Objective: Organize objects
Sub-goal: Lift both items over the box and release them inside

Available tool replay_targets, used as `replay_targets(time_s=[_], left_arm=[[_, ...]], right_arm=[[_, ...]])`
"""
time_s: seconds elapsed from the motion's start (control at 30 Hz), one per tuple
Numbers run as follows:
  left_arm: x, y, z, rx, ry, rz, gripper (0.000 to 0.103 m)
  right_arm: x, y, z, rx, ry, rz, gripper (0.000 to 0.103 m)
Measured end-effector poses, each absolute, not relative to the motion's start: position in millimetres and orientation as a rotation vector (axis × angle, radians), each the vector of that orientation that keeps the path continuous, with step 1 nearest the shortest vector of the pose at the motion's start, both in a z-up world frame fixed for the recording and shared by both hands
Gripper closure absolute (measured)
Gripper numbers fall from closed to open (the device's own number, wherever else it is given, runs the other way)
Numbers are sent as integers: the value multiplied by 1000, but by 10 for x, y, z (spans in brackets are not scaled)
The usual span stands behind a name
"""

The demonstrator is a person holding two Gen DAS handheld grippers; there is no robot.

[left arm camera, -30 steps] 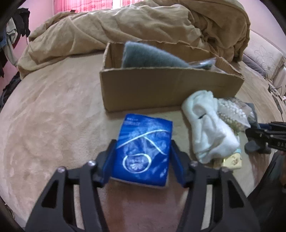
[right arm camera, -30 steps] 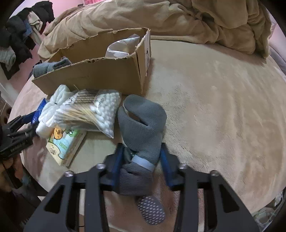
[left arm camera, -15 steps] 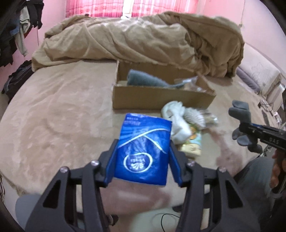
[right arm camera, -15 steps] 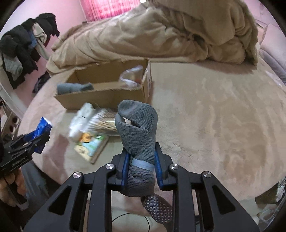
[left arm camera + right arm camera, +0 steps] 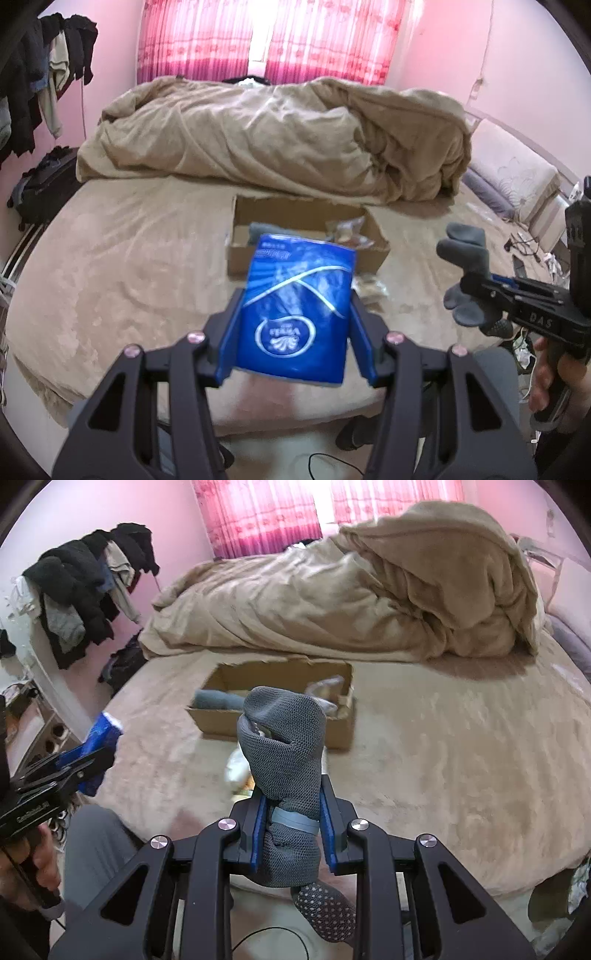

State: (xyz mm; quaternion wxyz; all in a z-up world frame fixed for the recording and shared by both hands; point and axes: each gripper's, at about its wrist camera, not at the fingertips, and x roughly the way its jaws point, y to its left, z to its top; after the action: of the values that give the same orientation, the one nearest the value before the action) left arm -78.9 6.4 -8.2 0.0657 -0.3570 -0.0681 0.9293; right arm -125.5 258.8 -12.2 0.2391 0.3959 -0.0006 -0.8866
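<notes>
Through my left wrist camera, my left claw (image 5: 295,325) clamped a blue tissue pack (image 5: 297,310), held in the air above the bed (image 5: 122,266). Behind it sat the cardboard box (image 5: 306,254) — a grey cloth and a crinkled plastic bag inside. Through my right wrist camera, my right claw (image 5: 291,827) gripped a grey sock (image 5: 284,760), also aloft. The box (image 5: 273,720) held a folded grey cloth (image 5: 218,700) — and a clear bag (image 5: 327,686) beside it.

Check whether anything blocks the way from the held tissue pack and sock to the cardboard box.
Nothing visible does. The blue tissue pack in the left gripper and the grey sock in the right gripper are held up off the bed, with open air between them and the open-topped cardboard box.
</notes>
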Motion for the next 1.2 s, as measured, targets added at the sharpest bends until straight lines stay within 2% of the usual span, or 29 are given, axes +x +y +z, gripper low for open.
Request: replay_targets(time_s=[0.33, 0.67, 0.97, 1.2], left_arm=[[-946, -78, 346, -1001, -207, 2828, 50], [-1346, -186, 475, -912, -169, 2931, 50], [-2045, -233, 93, -992, -200, 2893, 50], [-2603, -187, -320, -1073, -208, 2845, 50]], right_arm=[[-1197, 2350, 400, 944, 20, -2427, 76], [-1518, 2164, 423, 934, 36, -2418, 76], [-2001, 1994, 317, 928, 66, -2423, 76], [-2418, 1824, 8, 974, 71, -2399, 76]])
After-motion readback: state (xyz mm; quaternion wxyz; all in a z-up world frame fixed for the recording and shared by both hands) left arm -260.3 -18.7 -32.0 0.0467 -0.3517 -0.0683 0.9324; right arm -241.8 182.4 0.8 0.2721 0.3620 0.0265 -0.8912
